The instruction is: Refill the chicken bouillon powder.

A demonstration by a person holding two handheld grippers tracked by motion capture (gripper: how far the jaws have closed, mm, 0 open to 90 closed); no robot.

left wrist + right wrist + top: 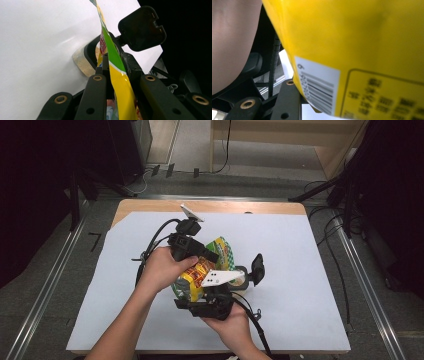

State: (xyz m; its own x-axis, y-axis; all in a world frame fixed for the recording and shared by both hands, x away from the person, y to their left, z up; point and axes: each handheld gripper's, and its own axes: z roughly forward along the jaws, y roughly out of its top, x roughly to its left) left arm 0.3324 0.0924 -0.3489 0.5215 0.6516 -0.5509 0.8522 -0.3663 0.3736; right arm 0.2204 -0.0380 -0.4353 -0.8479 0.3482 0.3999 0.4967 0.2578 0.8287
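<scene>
Holding a yellow and green snack bag [200,275] at the centre of the high view, I have my left gripper [112,67] clamped on its thin edge. My right gripper [212,302] sits just below it; whether it grips the bag I cannot tell.

Even overhead light falls on the white table sheet [300,270], bright against dim, near-black surroundings left and right. Shadows under the hands are soft and small. In the left gripper view the sheet glares pale white. In the right gripper view the yellow bag [352,50] sits close, its print blurred.
</scene>
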